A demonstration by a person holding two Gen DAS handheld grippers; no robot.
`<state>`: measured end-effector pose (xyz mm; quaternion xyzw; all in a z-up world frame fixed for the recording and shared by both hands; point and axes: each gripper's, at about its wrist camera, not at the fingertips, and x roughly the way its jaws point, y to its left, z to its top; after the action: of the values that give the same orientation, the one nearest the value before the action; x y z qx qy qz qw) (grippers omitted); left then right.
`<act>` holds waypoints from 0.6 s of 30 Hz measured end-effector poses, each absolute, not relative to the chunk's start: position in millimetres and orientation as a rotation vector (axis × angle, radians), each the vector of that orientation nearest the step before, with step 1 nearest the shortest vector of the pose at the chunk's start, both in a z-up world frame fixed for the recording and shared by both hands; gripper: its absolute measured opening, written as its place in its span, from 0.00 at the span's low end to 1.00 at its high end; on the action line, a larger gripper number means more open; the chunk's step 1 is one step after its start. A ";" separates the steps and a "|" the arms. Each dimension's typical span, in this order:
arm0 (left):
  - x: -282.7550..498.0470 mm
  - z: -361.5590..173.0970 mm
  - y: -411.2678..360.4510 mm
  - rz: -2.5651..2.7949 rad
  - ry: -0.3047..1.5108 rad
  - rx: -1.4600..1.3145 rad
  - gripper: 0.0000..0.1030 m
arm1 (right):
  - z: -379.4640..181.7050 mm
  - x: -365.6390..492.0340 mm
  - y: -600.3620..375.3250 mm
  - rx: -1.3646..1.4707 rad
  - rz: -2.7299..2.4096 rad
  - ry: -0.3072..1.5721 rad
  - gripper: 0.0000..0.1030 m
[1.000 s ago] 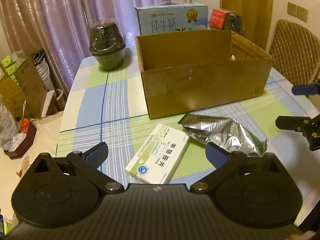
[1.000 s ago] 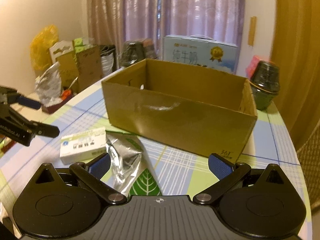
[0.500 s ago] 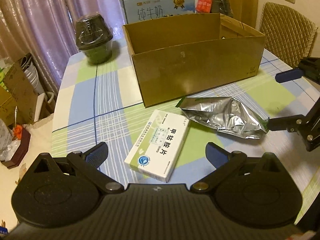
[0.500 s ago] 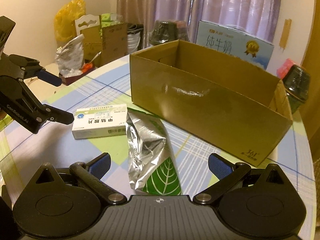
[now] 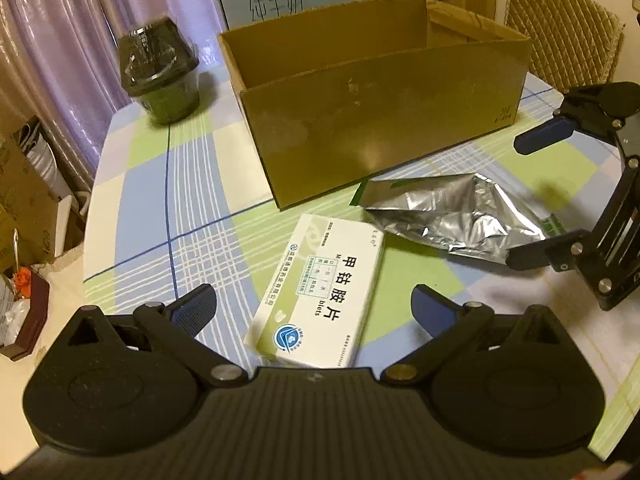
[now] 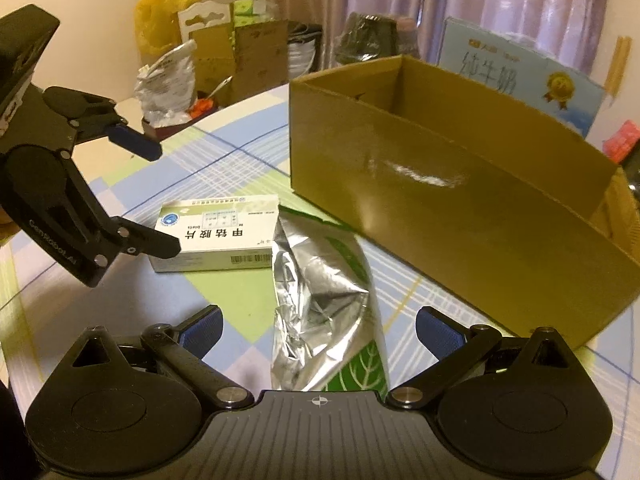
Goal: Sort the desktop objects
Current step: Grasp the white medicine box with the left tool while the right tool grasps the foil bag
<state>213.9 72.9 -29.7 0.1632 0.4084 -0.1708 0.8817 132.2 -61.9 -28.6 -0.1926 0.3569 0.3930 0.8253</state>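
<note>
In the left wrist view, you are bringing the left tool (image 5: 314,308) lower and closer than a second ago, so the medicine box (image 5: 320,292) is now lying between its wide-open fingers, gripped by nothing yet. That suggests you are lining up a pick for the cardboard box (image 5: 376,120) just behind. The medicine box is white and green, flat on the checked surface (image 5: 168,216), one corner just beside the foil pouch (image 5: 452,212).

In the right wrist view, you are closing the right tool (image 6: 318,330) in on the crumpled silver pouch, whose green leaf-printed end is sitting between its spread, empty fingers.
</note>
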 end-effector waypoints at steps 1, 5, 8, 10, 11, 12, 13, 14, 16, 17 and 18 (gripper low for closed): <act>217.1 -32.4 74.2 -0.355 0.857 0.338 0.99 | -31.5 134.8 -59.1 -0.419 0.840 0.769 0.98; 229.3 -42.5 77.5 -0.360 0.886 0.336 0.99 | -40.7 144.2 -49.7 -0.440 0.852 0.803 0.97; 237.6 -50.0 77.3 -0.362 0.910 0.328 0.99 | -47.2 151.7 -45.6 -0.449 0.848 0.829 0.92; 241.2 -52.8 75.1 -0.373 0.915 0.332 0.99 | -51.2 156.7 -44.1 -0.447 0.850 0.851 0.86; 243.1 -53.8 73.8 -0.374 0.914 0.336 0.99 | -53.0 158.8 -43.2 -0.447 0.846 0.861 0.82; 244.4 -54.6 72.9 -0.378 0.913 0.336 0.99 | -54.9 160.8 -42.4 -0.449 0.842 0.870 0.81; 245.9 -55.2 72.4 -0.384 0.911 0.333 0.99 | -56.4 162.0 -41.4 -0.449 0.841 0.876 0.80; 247.6 -56.2 71.8 -0.388 0.914 0.330 0.99 | -57.9 162.9 -40.5 -0.449 0.843 0.882 0.79; 250.8 -58.9 70.3 -0.388 0.923 0.326 0.98 | -61.2 163.9 -38.5 -0.462 0.841 0.889 0.79; 252.0 -60.6 69.6 -0.384 0.930 0.327 0.98 | -62.7 164.0 -37.6 -0.472 0.837 0.889 0.77; 252.8 -61.8 68.4 -0.384 0.938 0.332 0.96 | -63.8 164.2 -37.1 -0.476 0.832 0.892 0.76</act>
<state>252.8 68.4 -61.8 0.1585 0.4470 -0.1832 0.8611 164.2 -37.1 -63.8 -0.2215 0.4149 0.3868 0.7932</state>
